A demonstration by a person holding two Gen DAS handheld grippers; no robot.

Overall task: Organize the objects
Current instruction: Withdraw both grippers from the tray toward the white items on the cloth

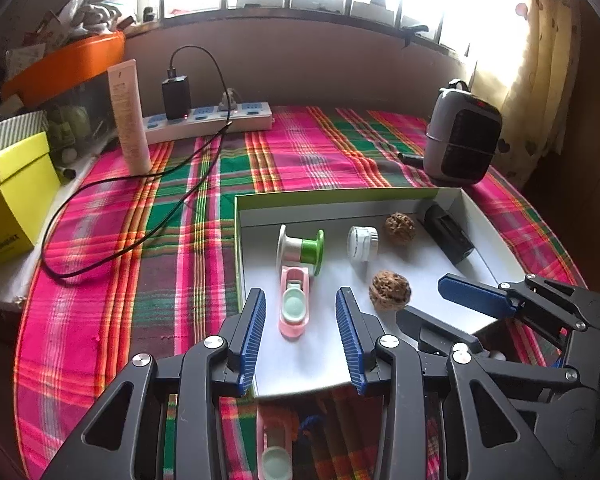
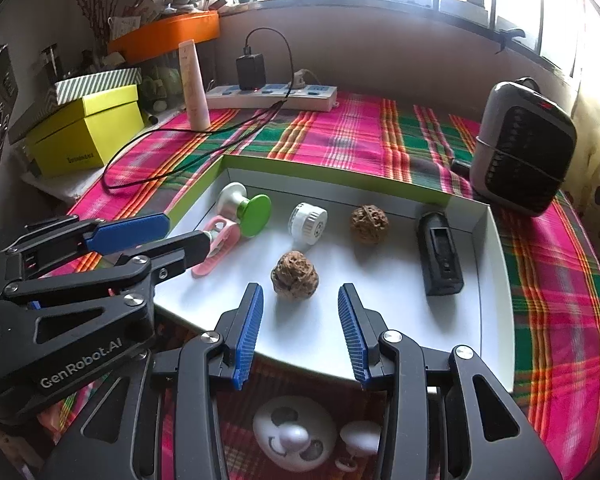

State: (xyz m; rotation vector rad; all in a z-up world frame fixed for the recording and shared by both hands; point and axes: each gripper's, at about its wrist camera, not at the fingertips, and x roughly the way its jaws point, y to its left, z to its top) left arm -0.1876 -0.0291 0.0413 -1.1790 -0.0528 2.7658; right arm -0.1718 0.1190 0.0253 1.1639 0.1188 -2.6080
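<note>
A shallow white tray [image 1: 484, 216] [image 2: 496, 280] with a green rim lies on the plaid cloth. In it are a pink clip-like holder [image 1: 295, 304] [image 2: 216, 248], a green and white spool [image 1: 300, 248] [image 2: 246, 210], a small white cap [image 1: 362, 243] [image 2: 307, 222], two walnuts [image 1: 390, 292] [image 1: 399, 227] [image 2: 295, 276] [image 2: 369, 224] and a black device [image 1: 448, 234] [image 2: 440, 258]. My left gripper [image 1: 302, 300] is open over the tray, its jaws on either side of the pink holder. My right gripper [image 2: 300, 296] is open just short of the near walnut.
A grey heater [image 1: 462, 136] [image 2: 522, 148] stands behind the tray at the right. A power strip [image 1: 208, 120] [image 2: 272, 96] with charger and cable, a cream tube [image 1: 128, 116] [image 2: 194, 84] and a yellow box [image 1: 12, 200] [image 2: 88, 128] stand at the back left.
</note>
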